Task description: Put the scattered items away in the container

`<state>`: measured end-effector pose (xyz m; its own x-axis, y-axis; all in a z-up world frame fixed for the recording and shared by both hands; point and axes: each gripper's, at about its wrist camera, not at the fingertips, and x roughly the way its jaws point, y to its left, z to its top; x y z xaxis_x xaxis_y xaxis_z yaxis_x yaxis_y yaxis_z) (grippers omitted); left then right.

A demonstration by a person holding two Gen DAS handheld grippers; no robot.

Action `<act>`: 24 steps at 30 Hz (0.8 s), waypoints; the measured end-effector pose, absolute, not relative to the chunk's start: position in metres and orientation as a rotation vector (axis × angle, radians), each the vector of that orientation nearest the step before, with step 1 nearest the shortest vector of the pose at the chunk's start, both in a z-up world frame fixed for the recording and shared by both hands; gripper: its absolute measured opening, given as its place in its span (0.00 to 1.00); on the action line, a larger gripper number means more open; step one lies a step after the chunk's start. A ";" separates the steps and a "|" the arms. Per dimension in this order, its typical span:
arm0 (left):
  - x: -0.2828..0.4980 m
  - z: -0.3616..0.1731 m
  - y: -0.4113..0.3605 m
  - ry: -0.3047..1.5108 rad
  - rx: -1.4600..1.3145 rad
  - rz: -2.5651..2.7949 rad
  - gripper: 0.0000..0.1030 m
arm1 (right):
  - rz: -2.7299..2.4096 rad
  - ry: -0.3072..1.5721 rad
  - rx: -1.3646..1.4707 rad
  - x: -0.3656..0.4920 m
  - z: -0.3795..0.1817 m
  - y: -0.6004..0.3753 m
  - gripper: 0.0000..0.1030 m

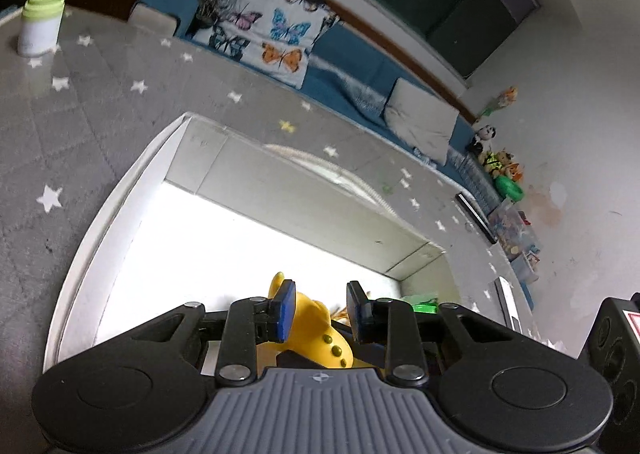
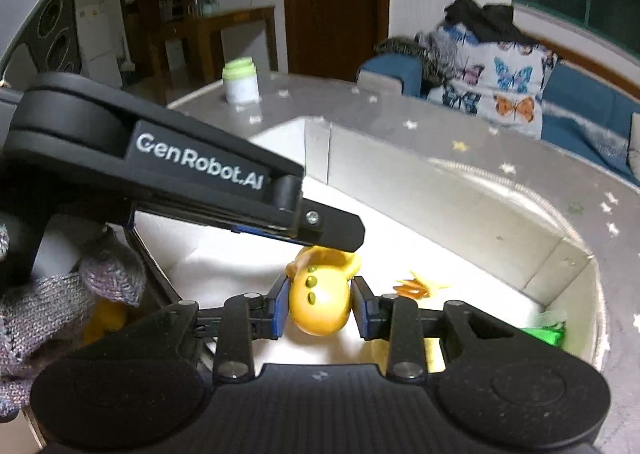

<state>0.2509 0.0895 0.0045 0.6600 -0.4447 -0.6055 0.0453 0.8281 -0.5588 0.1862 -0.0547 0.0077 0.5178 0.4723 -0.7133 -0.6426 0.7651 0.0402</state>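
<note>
Both your tongs hold one yellow toy (image 2: pixel 320 304) over the white box (image 2: pixel 460 190): your left gripper (image 1: pixel 320 308) pinches its upper part, your right gripper (image 2: pixel 320 306) clamps its rounded body. Green scraps (image 2: pixel 546 328) lie in the box's right corner.

Fisheye-warped, slightly blurred; box floor (image 1: pixel 208 238) glares white.

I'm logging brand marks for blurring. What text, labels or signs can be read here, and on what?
"GenRobot.AI": white letters on the side of the left gripper, seen from the right wrist.
Red-and-white sticker on the black speaker: cut off, unreadable.
White bottle: no readable label.
</note>
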 end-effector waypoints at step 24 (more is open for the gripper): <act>0.220 0.024 0.098 0.740 -0.528 -0.287 0.28 | 0.645 0.792 -0.236 0.171 0.014 -0.056 0.38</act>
<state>0.2201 0.0984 0.0240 0.7080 -0.4263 -0.5630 0.0643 0.8328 -0.5498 0.1713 -0.0565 0.0141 0.5247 0.4478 -0.7240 -0.6181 0.7852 0.0377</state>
